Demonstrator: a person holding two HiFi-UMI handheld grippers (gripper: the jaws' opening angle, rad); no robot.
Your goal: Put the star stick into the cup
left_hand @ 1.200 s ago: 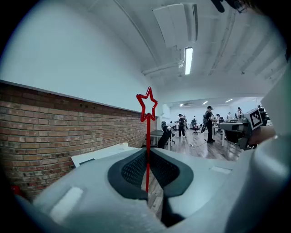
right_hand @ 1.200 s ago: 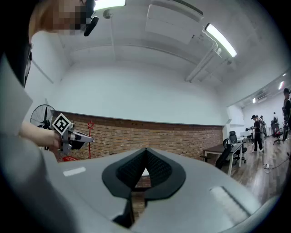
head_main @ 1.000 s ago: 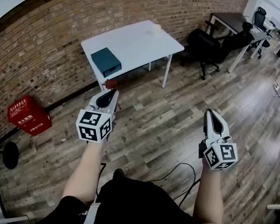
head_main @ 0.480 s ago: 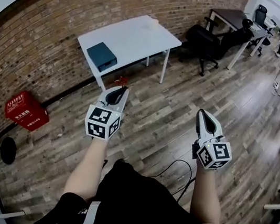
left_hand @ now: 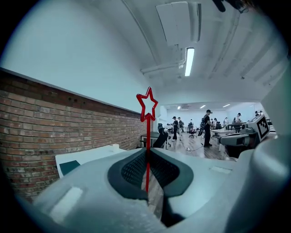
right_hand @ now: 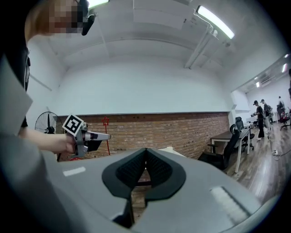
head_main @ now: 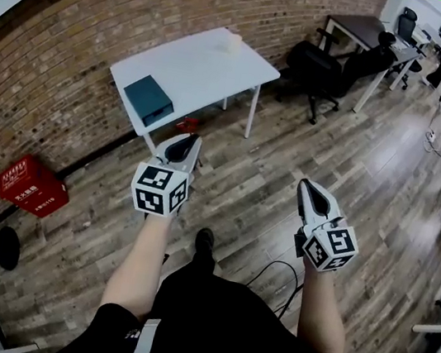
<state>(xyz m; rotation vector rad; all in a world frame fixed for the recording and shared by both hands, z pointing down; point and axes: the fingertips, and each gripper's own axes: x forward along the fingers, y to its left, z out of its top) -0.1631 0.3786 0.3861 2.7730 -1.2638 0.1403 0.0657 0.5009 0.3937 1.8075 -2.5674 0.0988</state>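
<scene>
Red thin star-topped stick (left_hand: 147, 136) sat pinched upright in my left gripper (head_main: 182, 144) jaws; right gripper (head_main: 308, 190) jaws were closed, empty. Carrying it vertical seemed wisest.

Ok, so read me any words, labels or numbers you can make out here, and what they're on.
White print on the red crate: too small and blurred to read.
Black-and-white squares on the cubes of the left gripper and right gripper: marker patterns, no words.
Nothing else bears readable text.
</scene>
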